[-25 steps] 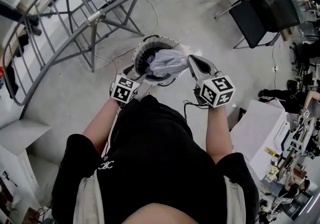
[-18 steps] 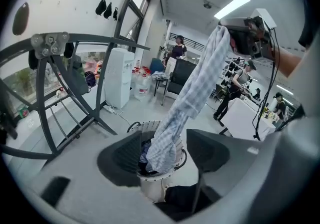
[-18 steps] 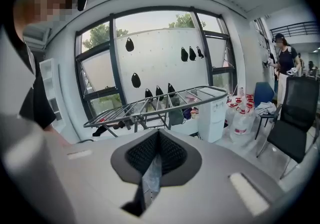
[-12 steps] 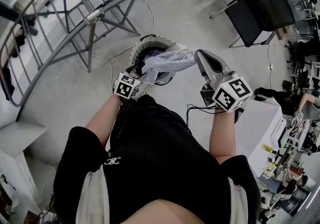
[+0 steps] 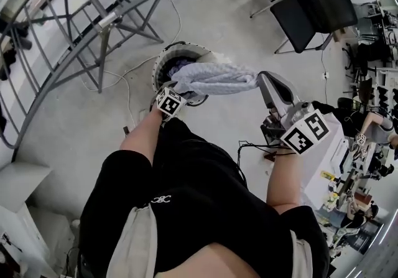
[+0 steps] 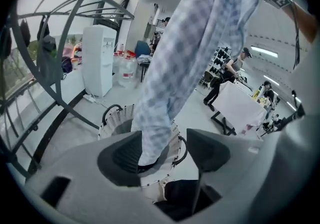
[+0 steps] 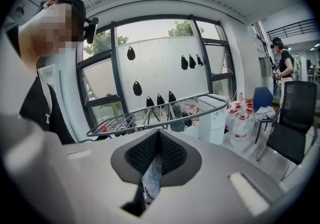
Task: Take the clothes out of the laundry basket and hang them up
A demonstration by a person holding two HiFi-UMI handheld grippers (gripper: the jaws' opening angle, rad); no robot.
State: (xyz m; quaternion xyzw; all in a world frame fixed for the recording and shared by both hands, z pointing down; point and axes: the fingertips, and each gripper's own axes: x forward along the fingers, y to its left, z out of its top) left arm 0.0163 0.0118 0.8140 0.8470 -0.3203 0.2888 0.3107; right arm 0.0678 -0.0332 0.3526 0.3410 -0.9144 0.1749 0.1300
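Now, right gripper point(image 7: 157, 147) jaws pinched shut on checked garment point(image 5: 217, 78), left gripper point(image 6: 167, 150) jaws apart, garment hanging loose between them

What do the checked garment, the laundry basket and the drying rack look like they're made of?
Garment: thin woven cloth in a pale blue-and-white check, matte; it drapes and creases softly.
Basket: likely plastic; white slotted wall with dark handles.
Drying rack: apparently metal tubing with a grey finish; thin straight bars inside a curved rim.
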